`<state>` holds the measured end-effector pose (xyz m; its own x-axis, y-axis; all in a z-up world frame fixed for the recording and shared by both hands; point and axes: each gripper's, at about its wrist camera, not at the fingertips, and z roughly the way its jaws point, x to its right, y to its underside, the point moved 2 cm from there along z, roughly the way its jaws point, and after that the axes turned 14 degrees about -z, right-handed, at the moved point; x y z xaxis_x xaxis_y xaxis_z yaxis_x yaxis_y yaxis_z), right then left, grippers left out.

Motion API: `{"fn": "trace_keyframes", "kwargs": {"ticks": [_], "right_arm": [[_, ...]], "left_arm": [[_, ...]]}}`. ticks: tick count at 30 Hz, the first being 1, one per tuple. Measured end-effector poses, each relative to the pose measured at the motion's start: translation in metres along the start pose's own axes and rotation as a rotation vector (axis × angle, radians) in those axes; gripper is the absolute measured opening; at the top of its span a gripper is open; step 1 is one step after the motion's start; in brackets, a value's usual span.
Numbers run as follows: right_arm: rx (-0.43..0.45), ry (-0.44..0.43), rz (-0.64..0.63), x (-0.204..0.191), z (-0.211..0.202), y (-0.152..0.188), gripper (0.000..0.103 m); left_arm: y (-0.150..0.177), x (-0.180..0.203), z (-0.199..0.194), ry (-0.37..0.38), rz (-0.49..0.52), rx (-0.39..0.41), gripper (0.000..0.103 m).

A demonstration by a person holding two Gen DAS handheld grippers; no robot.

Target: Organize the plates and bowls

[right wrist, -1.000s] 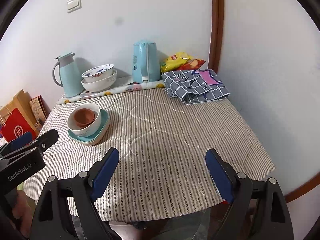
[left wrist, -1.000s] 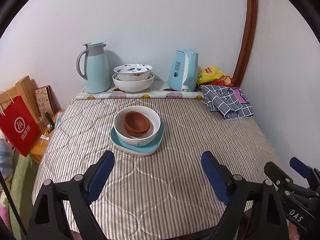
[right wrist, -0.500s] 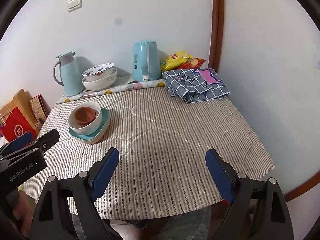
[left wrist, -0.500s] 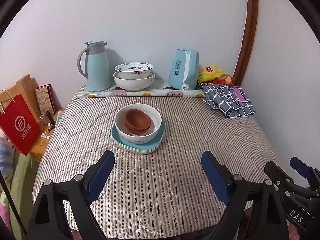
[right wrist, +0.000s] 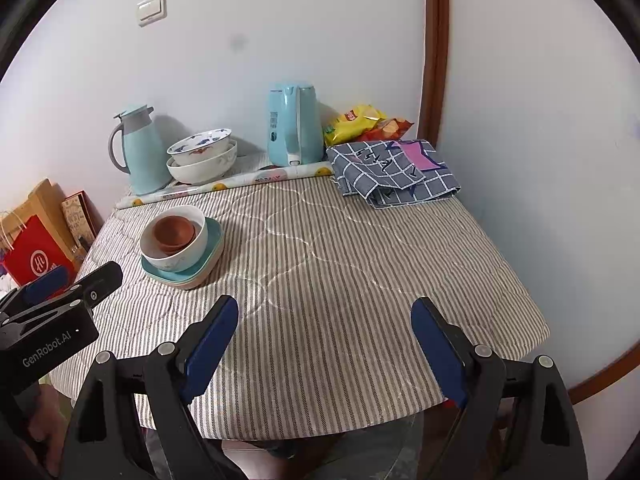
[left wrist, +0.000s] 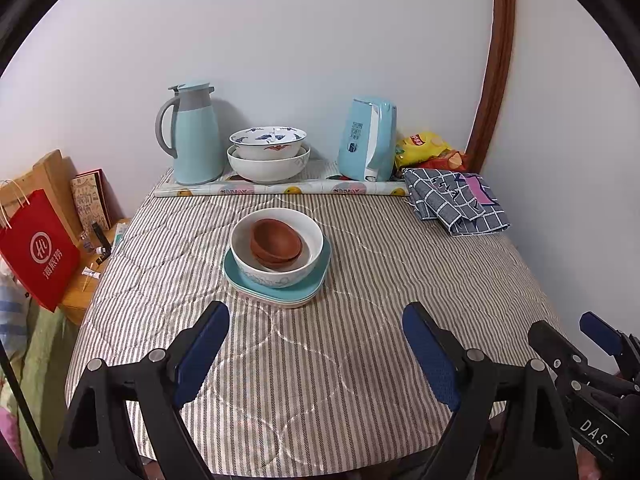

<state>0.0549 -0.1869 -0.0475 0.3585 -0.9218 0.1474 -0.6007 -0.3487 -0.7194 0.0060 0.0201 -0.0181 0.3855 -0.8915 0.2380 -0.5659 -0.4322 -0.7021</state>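
On the striped tablecloth (left wrist: pixel 360 360) stands one stack: teal and pale plates (left wrist: pixel 314 286) at the bottom, a white bowl (left wrist: pixel 276 274) on them, and brown bowls (left wrist: pixel 276 242) nested inside it. The same stack (right wrist: pixel 180 248) appears at the left of the right wrist view. Two more bowls (left wrist: pixel 268 152), a patterned one inside a plain white one, sit at the back by the wall. My left gripper (left wrist: pixel 316 314) hangs open and empty over the cloth, just short of the stack. My right gripper (right wrist: pixel 325 308) is open and empty too, to the right of the stack.
A light-blue thermos jug (left wrist: pixel 192 136) and a light-blue kettle (left wrist: pixel 368 144) stand at the back, behind a rolled printed mat (left wrist: pixel 280 189). Snack bags (left wrist: pixel 426 148) and a folded checked cloth (left wrist: pixel 456 200) fill the far right corner. A red paper bag (left wrist: pixel 38 248) stands beside the table's left edge.
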Motion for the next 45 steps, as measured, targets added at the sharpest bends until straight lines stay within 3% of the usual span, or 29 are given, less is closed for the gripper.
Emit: {"fn": "trace_keyframes", "kwargs": {"ticks": [45], "right_arm": [[0.02,-0.01,0.019,0.0003,-0.0069,-0.0028,0.088]], "left_arm": [[-0.0035,-0.0004,-0.0072,-0.004,0.005,0.023,0.088]]}}
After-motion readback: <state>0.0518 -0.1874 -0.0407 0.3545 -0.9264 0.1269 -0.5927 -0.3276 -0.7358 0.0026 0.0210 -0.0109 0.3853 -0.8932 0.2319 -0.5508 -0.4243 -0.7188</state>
